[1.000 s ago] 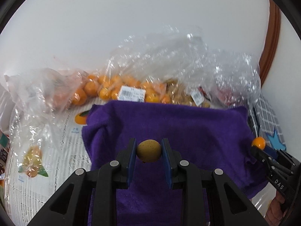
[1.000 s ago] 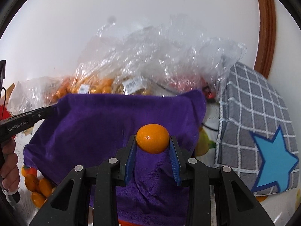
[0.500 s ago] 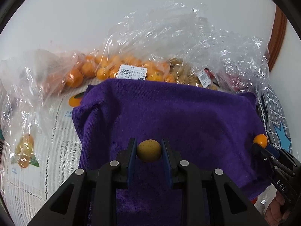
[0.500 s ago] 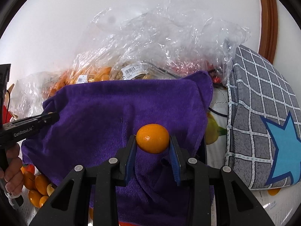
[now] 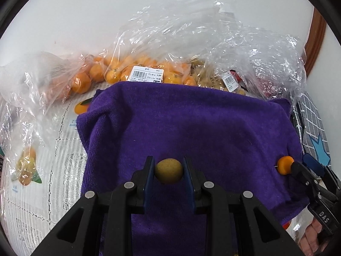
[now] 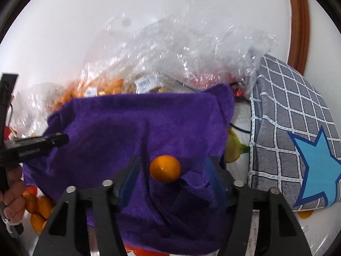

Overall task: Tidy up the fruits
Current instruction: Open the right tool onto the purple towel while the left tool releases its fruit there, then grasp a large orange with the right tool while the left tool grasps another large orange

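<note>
A: Grippers, qty 2?
B: Yes. Left gripper (image 5: 168, 170): jaws pinching 1 tan fruit (image 5: 168, 170), pads tight on both sides, over the towel (image 5: 191, 123). Right gripper (image 6: 170, 170): jaws opening, 1 orange (image 6: 165, 169) between them, pads clear of it both sides; it sits on the towel.
A: Towels?
B: 1, purple.
A: Bags?
B: Clear plastic bags (image 5: 191, 49) at 12 o'clock behind the towel; exact no. can't tell. Oranges and tan fruit inside, too many to count. 2 price labels in left view.
A: Loose fruit?
B: Few oranges (image 6: 36, 204) at 8 o'clock in right view, approx 4, partly hidden.
A: Other?
B: 1 grey check cloth (image 6: 294, 111) w/ 1 blue star, 3 o'clock. 1 hand (image 6: 12, 189) on left gripper's handle.
</note>
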